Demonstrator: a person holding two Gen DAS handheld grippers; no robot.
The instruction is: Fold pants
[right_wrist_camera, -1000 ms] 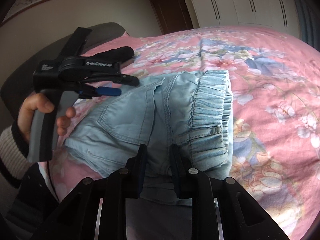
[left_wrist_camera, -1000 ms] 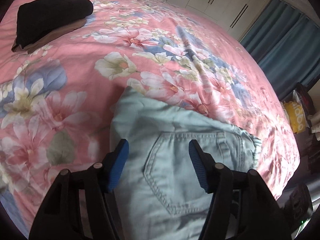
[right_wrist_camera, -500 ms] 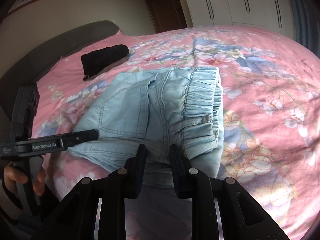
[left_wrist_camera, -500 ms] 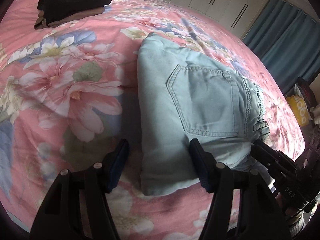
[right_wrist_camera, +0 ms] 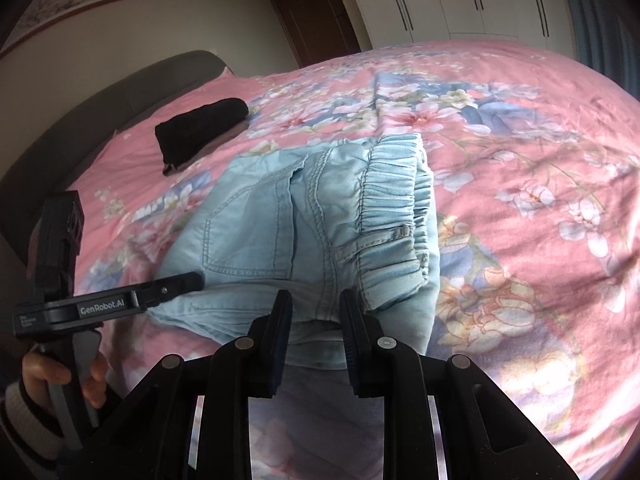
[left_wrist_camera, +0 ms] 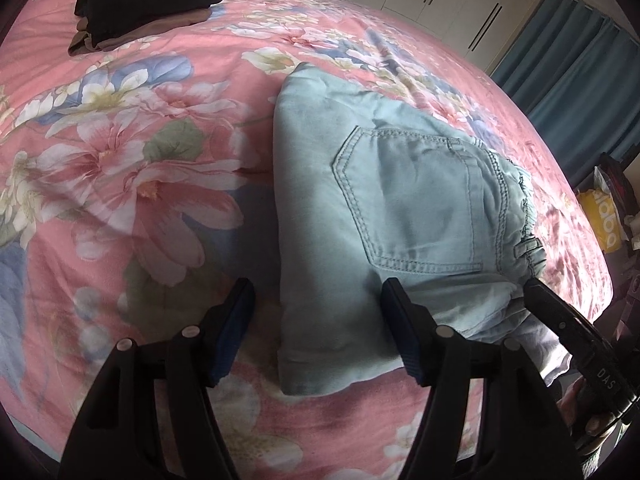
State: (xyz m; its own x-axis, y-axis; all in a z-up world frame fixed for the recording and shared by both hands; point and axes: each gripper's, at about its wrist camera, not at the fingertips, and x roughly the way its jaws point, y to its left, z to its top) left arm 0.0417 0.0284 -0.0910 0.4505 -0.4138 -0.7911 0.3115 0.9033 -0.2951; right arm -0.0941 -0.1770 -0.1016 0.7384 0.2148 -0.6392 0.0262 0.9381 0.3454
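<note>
On the pink floral quilt (left_wrist_camera: 120,184), folded pale-blue denim pants (left_wrist_camera: 400,216) lie as a compact, roughly rectangular bundle near the bed's front edge. A stitched patch pocket (left_wrist_camera: 404,200) faces upward, and the gathered elastic waistband (right_wrist_camera: 396,216) forms ribbed pleats along one side, with a belt loop crossing it. The left gripper (left_wrist_camera: 316,328) hangs over the bundle's near corner, its blue ribbed pads (left_wrist_camera: 232,332) spread wide and grasping nothing. The right gripper (right_wrist_camera: 314,320) sits at the bundle's near edge with its black fingers drawn fairly close together either side of a seam; whether they pinch the cloth cannot be told from these views. In the right wrist view the left tool's body is held in the person's left hand (right_wrist_camera: 60,376). Well apart, toward the grey padded headboard (right_wrist_camera: 100,100), rests a dark folded garment stack (left_wrist_camera: 148,4), black over brown.
</note>
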